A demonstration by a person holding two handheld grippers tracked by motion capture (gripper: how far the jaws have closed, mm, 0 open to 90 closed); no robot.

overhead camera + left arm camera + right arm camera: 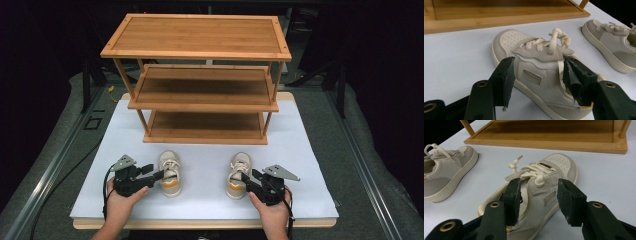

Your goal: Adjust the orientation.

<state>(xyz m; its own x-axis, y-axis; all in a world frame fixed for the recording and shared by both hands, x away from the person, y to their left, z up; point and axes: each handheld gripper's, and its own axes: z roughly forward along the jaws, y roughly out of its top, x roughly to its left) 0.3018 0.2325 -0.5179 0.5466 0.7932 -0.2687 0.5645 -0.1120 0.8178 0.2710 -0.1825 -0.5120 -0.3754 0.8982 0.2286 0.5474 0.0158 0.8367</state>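
The left shoe [170, 178] lies on the white tabletop [205, 150] in front of a wooden rack [200, 75], toe toward the rack. The left gripper [150, 176] reaches it from the side; in the left gripper view its jaws stand apart, 1 on each side of the shoe's [536, 77] heel half, and whether the pads touch the shoe cannot be told. The right shoe [238, 181] lies well apart from the left one, also toe toward the rack. The right gripper [251, 179] straddles its [541, 195] collar and side with jaws apart, the inner pad just beside the opening, the outer clear of the side wall. Both shoes are cream sneakers with grey suede-like panels, perforated toes, thick cream laces and smooth rubber soles. The rack has 3 flat bamboo-toned shelves with raised rims on thin posts.
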